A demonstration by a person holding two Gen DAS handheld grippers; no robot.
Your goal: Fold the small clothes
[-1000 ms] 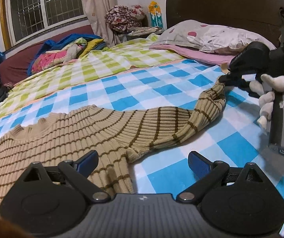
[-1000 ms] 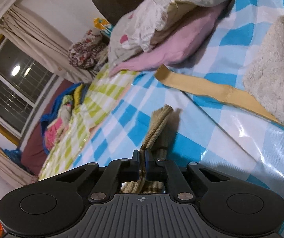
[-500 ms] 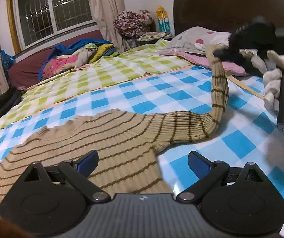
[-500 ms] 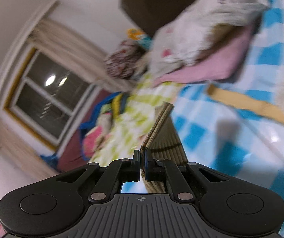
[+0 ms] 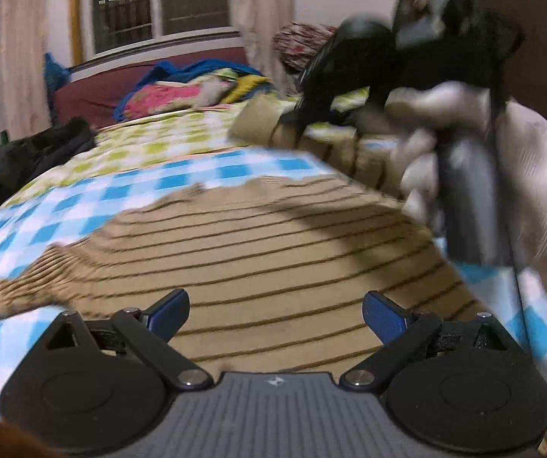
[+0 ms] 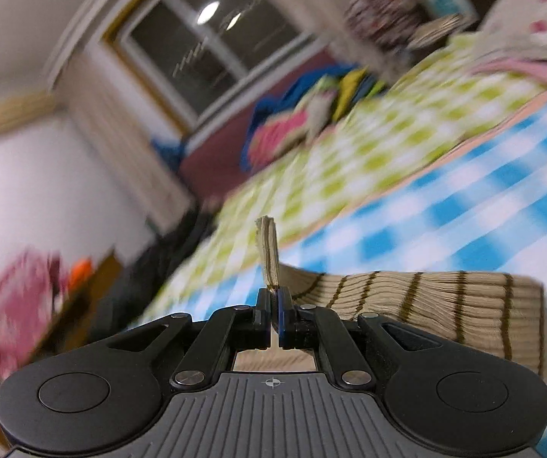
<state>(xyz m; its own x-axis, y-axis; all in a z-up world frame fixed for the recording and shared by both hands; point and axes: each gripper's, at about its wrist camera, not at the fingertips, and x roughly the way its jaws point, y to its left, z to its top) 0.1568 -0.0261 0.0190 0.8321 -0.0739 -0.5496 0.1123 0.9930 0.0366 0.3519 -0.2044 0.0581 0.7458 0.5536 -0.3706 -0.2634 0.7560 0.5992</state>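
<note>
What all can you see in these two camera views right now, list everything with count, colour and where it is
sweater: one, tan with brown stripes, flat on the bed, one sleeve lifted
checked sheet: one, blue and white, under the sweater
checked cover: one, green and white, far side of the bed
clothes pile: one, pink, blue and yellow, below the window
window: one, dark, far wall
curtains: pale, beside the window
dark bundle: one, black, left edge of the bed
pillow: one, white with pink spots, at the bed head
left gripper: black, open over the sweater
right gripper: black, shut on the sleeve
gloved hand: one, white, holding the right gripper
</note>
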